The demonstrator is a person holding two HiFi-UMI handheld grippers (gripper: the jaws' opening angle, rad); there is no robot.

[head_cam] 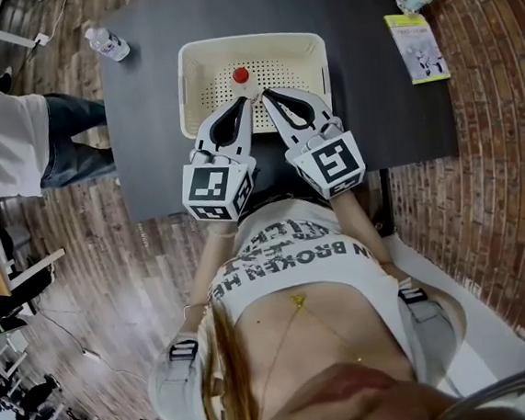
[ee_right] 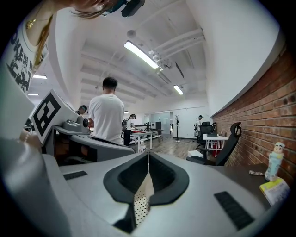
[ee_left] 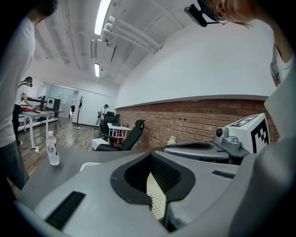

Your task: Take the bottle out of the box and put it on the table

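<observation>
Brick wall [ee_right: 259,115], wooden floor [head_cam: 113,283]

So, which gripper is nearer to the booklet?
Right. The right gripper is the closer one to the booklet, which lies off to its right; the left gripper sits beyond the right one.

A bottle [head_cam: 240,74] stands inside the cream, perforated box [head_cam: 251,41], about mid-floor (from above only its round red cap shows). The open-topped, rectangular box sits squarely on the dark counter [head_cam: 392,118], about midway across it.
</observation>
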